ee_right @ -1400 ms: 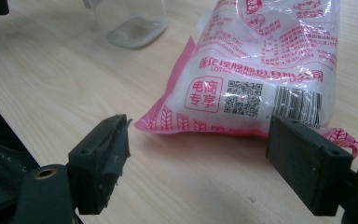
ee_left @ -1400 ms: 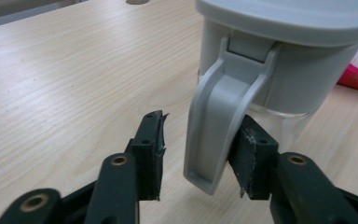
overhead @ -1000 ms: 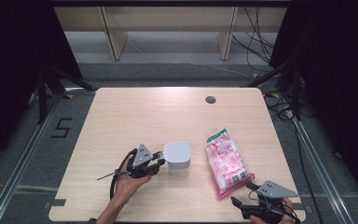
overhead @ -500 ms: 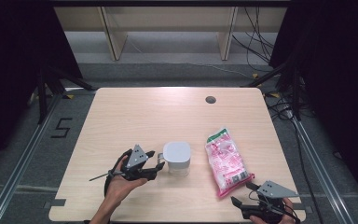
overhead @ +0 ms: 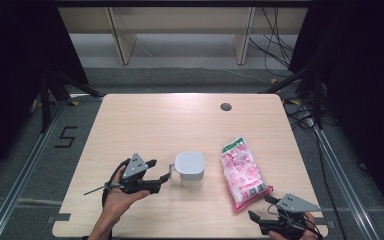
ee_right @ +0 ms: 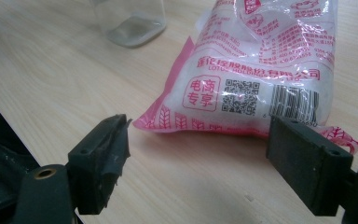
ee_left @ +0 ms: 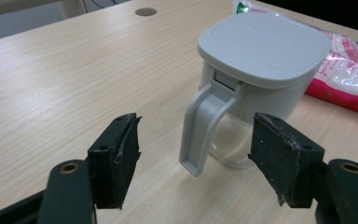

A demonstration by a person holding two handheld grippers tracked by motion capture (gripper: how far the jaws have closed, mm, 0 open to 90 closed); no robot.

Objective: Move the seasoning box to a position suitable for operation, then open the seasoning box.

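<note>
A small clear-bodied jug (overhead: pixel 190 171) with a pale grey square lid and a grey handle (ee_left: pixel 204 128) stands upright near the middle of the wooden table (overhead: pixel 145 125), handle turned left. The left gripper (overhead: pixel 162 171), just left of it, has just been opening its jaws; they stand wide, the handle ahead between them, untouched. To the right lies a pink-printed bag (overhead: pixel 242 171). At the near right edge, the right gripper (overhead: pixel 260 210) gapes wide, the bag's end ahead of it.

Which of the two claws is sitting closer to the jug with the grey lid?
The left claw: its open jaws face the jug by its handle. The right claw sits at the table's near right corner, beyond the pink bag.
</note>
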